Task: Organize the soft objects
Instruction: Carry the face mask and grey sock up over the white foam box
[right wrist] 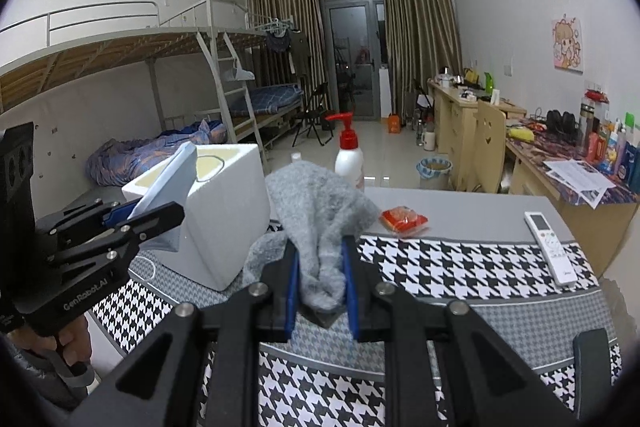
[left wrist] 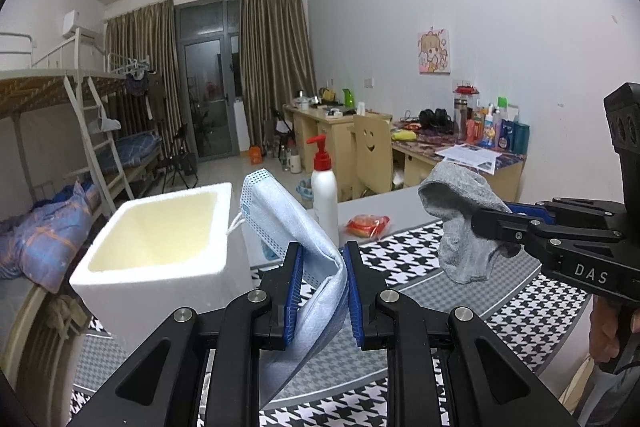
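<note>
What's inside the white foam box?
The white foam box shows bare yellowish inner walls and nothing else; its near wall hides the bottom. The face mask is outside it.

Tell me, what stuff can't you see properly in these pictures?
- Bottom of the white foam box: in the left wrist view its near wall hides the floor inside; in the right wrist view the left gripper and face mask cover its opening.
- Lower end of the grey sock: tucked between the right gripper pads.
- Red packet: print too small to read.
- Bottles on the far desk: labels too small.
</note>
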Motion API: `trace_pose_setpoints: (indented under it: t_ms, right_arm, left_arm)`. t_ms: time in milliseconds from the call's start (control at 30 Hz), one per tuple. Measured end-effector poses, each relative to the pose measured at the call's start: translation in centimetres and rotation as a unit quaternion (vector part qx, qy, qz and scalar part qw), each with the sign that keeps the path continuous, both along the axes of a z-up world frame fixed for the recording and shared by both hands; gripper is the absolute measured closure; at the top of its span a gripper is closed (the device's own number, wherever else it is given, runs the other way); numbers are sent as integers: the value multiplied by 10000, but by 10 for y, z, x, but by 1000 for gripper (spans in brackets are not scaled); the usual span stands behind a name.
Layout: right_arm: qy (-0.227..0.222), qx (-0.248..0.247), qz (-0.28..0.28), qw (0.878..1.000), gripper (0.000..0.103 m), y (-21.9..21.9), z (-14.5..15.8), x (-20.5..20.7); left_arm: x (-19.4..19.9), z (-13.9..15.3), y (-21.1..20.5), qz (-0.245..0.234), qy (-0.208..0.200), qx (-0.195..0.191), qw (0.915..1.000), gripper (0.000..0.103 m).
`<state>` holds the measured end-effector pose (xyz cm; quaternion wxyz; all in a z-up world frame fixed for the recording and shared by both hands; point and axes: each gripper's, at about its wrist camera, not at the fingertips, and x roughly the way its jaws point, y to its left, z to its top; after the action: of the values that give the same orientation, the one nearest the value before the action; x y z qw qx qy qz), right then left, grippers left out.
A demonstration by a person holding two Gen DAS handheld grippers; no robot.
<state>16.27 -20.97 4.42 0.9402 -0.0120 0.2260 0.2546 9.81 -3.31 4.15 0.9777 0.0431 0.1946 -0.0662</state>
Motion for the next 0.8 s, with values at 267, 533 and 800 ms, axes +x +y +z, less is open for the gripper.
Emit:
trace_pose_setpoints:
  t_ms: [267, 533, 800]
  right_arm:
    - [-135, -48, 48, 9999, 80, 4, 12, -2]
    - [-241, -3, 15, 9997, 80, 7, 22, 1]
    - [-298, 33, -81, 9995, 80, 12, 29, 5]
  left_arm:
    - [0, 9, -1, -28, -123, 60, 9999, 81]
    - [3, 17, 1, 33, -252, 66, 9997, 81]
    - [11, 24, 12, 62, -330, -3, 9994, 81]
